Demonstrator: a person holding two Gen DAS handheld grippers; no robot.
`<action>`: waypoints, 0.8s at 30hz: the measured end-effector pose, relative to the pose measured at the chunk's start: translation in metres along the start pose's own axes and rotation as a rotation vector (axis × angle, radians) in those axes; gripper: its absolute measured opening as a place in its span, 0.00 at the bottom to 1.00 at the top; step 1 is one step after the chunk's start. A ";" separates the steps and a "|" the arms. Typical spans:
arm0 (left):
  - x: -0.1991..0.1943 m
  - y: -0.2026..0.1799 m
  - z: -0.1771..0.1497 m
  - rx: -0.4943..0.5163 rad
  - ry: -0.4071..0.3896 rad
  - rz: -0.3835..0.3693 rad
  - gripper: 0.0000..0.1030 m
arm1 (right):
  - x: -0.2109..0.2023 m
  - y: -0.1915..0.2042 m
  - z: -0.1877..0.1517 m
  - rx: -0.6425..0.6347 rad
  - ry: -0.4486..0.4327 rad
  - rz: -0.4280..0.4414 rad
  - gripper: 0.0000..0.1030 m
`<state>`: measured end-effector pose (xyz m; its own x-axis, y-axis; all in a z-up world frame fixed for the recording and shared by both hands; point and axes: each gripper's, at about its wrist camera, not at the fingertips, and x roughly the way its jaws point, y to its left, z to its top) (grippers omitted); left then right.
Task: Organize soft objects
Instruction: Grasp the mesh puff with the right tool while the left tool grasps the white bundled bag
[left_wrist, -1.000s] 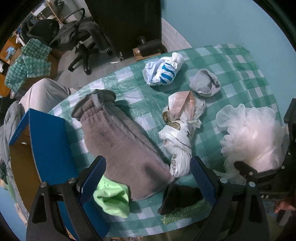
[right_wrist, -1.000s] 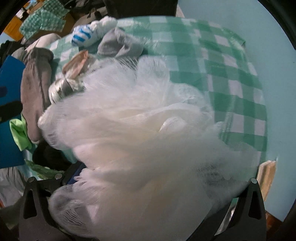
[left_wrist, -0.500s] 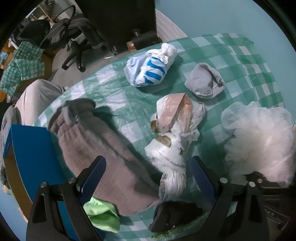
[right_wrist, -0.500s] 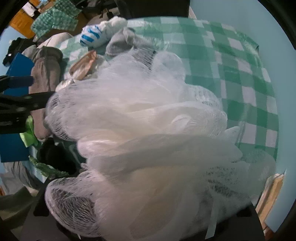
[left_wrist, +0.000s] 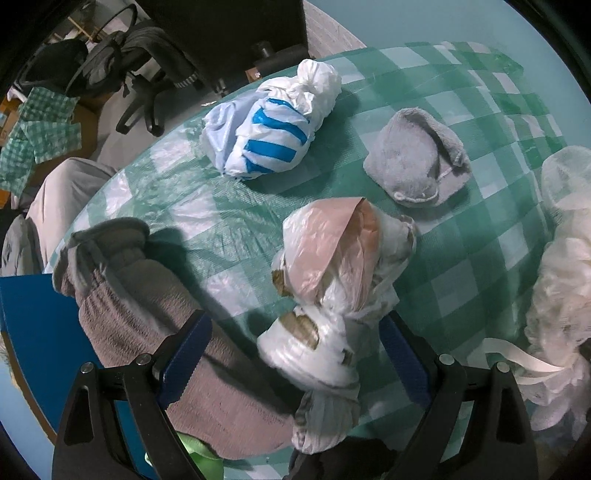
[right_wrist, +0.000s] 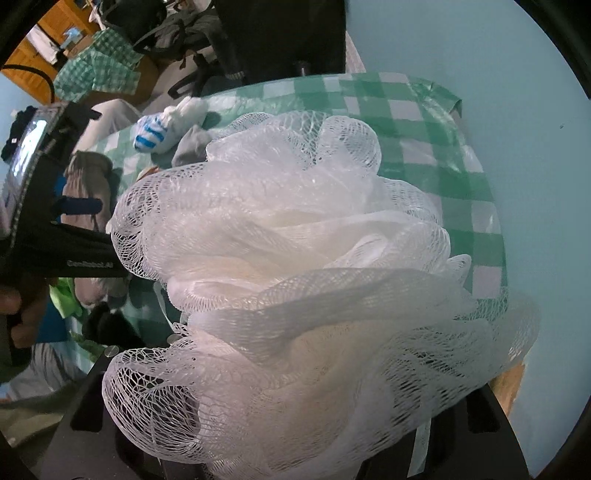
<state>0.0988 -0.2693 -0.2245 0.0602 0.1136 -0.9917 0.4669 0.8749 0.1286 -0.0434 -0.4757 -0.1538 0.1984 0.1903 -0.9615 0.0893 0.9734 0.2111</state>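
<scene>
The white mesh bath sponge (right_wrist: 295, 258) fills the right wrist view. My right gripper (right_wrist: 288, 424) grips its lower part, jaws still closing and fingertips buried in the mesh. The sponge hangs clear of the checked table (right_wrist: 424, 122) and also shows at the right edge as mesh sponge (left_wrist: 557, 277). My left gripper (left_wrist: 295, 354) points straight down, open. Its blue pads (left_wrist: 186, 354) stand either side of a knotted white and pink plastic bag bundle (left_wrist: 332, 280), without touching it.
On the green checked cloth (left_wrist: 498, 110) lie a blue-striped bag bundle (left_wrist: 273, 125), a grey cloth (left_wrist: 417, 162), a brown knit garment (left_wrist: 147, 314), a lime cloth (left_wrist: 199, 458) and a dark item (left_wrist: 343, 461). A blue box (left_wrist: 33, 325) stands at the left; an office chair (left_wrist: 140, 74) behind.
My right gripper has shut on the mesh sponge and lifted it off the table. My left gripper has sunk and shifted over the knotted bag bundle, still open.
</scene>
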 end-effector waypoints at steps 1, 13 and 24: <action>0.001 -0.001 0.001 0.001 0.005 0.007 0.85 | -0.001 0.000 0.002 -0.001 -0.004 -0.003 0.59; -0.009 -0.010 -0.013 -0.004 -0.026 0.042 0.41 | 0.008 0.024 0.026 -0.035 -0.042 -0.032 0.59; -0.048 0.002 -0.025 -0.069 -0.101 0.001 0.41 | -0.002 0.028 0.033 -0.051 -0.070 -0.029 0.59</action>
<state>0.0746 -0.2607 -0.1770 0.1509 0.0696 -0.9861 0.4050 0.9056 0.1259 -0.0087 -0.4527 -0.1402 0.2647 0.1544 -0.9519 0.0469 0.9839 0.1726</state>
